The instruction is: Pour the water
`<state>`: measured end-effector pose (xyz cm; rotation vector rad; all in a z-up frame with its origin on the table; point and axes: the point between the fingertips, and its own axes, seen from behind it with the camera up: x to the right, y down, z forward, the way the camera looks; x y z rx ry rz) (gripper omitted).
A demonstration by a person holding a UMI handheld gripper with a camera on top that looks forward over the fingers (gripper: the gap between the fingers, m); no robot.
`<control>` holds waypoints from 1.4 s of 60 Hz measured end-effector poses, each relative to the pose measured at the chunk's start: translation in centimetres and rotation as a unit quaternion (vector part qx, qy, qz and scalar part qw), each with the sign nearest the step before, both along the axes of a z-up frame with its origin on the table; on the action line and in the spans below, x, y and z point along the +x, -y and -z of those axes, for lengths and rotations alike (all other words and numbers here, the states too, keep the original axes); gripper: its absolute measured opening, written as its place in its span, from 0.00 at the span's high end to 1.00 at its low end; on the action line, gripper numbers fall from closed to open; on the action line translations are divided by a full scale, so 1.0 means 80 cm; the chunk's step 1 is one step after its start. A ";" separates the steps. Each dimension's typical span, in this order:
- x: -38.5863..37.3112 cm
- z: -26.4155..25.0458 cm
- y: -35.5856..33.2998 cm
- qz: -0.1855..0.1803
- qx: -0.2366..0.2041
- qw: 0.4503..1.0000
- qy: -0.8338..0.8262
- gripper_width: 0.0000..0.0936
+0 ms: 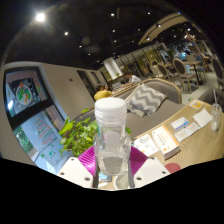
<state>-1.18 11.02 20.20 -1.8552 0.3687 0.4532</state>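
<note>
A clear plastic water bottle [111,140] with a white cap stands upright between my fingers, filling the middle of the gripper view. Both magenta pads [87,159] press on its lower body from either side. My gripper [111,165] is shut on the bottle and holds it above the wooden table [195,150]. Water shows in the bottle's lower part.
A green leafy plant [80,130] stands just behind the bottle to the left. Cards and papers [185,126] lie on the table to the right. A sofa with a striped cushion [148,97] is beyond. A poster board [25,95] is at the left.
</note>
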 end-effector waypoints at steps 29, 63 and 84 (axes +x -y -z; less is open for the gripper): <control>0.161 0.181 0.010 0.014 -0.082 0.970 0.226 0.57; 0.159 0.241 0.050 -0.004 -0.157 0.961 0.228 0.10; 0.117 0.140 0.192 -0.016 -0.195 0.948 0.252 0.08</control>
